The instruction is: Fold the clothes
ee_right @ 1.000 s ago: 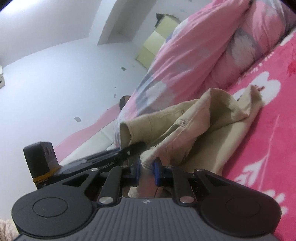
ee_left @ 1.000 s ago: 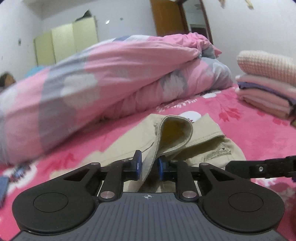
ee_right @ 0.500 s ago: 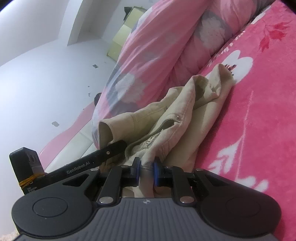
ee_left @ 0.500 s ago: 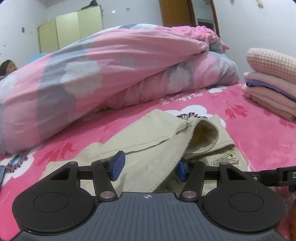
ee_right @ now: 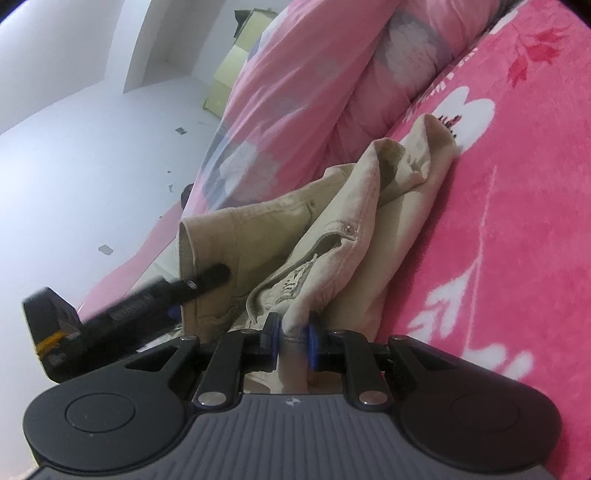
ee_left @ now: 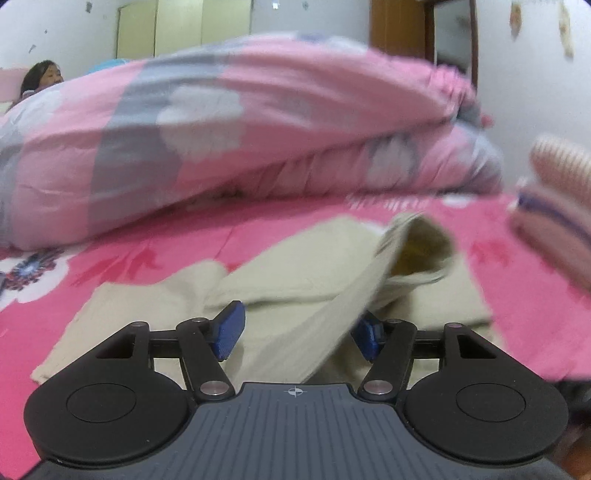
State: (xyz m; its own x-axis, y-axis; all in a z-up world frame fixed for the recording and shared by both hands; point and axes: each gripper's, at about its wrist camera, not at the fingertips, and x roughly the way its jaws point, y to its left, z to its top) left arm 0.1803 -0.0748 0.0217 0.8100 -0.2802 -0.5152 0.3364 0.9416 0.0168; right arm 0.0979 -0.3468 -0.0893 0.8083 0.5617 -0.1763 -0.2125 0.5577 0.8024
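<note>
Up close, the left gripper (ee_left: 297, 329) has its jaws opening, a fold of the khaki trousers (ee_left: 295, 291) lying loose between its blue pads (ee_left: 229, 328). The right gripper (ee_right: 291, 339) pinches the trousers' waistband edge tightly. They lie crumpled on the pink floral bedsheet (ee_right: 517, 221), beside a rolled pink and grey duvet (ee_left: 221, 129). Only the left wrist view shows pale cupboards (ee_left: 184, 26), folded clothes (ee_left: 557, 206) stacked at right, and a person (ee_left: 40, 75) far left.
</note>
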